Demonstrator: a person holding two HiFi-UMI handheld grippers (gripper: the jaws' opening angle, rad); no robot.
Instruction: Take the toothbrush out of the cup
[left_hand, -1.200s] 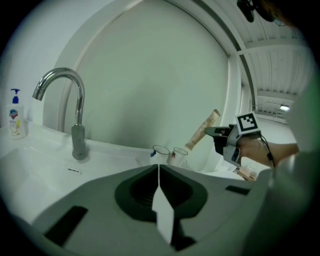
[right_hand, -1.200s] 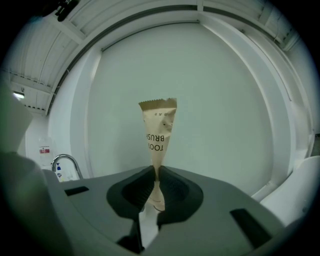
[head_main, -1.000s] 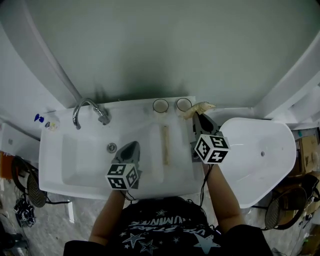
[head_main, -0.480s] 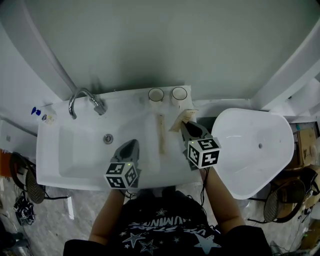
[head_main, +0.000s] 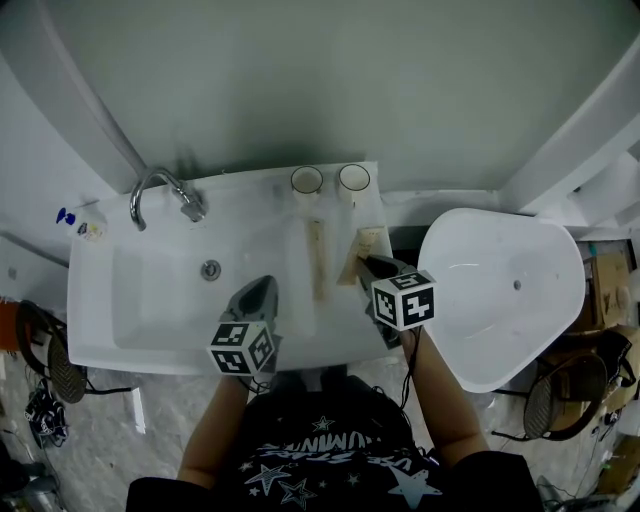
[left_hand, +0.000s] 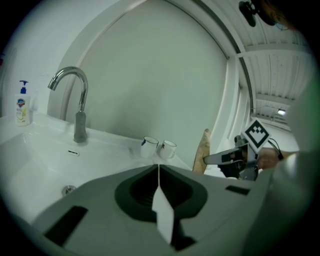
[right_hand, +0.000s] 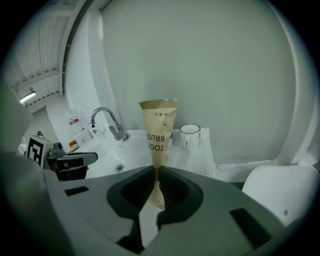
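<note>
Washbasin counter (head_main: 130, 320), white, fills the middle left of the head view, and a white oval tub (head_main: 500, 320) sits at the right. Along the bottom edge, a person's forearms reach up into the frame, one gripper in each hand.

The left gripper (head_main: 266, 286) hovers over the basin's near rim with its jaws pressed together and nothing between them. The right gripper (head_main: 365, 262), at the counter's right end, is clamped narrowly on the lower end of a tan paper toothbrush packet (head_main: 362, 248). In the right gripper view the packet (right_hand: 159, 130) stands upright from the jaws, its lettering upside down.

The packet is clear of both cups, just below the right cup (head_main: 353, 178). The left cup (head_main: 306, 181) stands beside it by the wall. A second long tan packet (head_main: 316, 262) lies flat on the counter below the left cup.

A chrome faucet (head_main: 160, 195) curves at upper left, with a soap bottle (head_main: 85, 225) beyond it.
</note>
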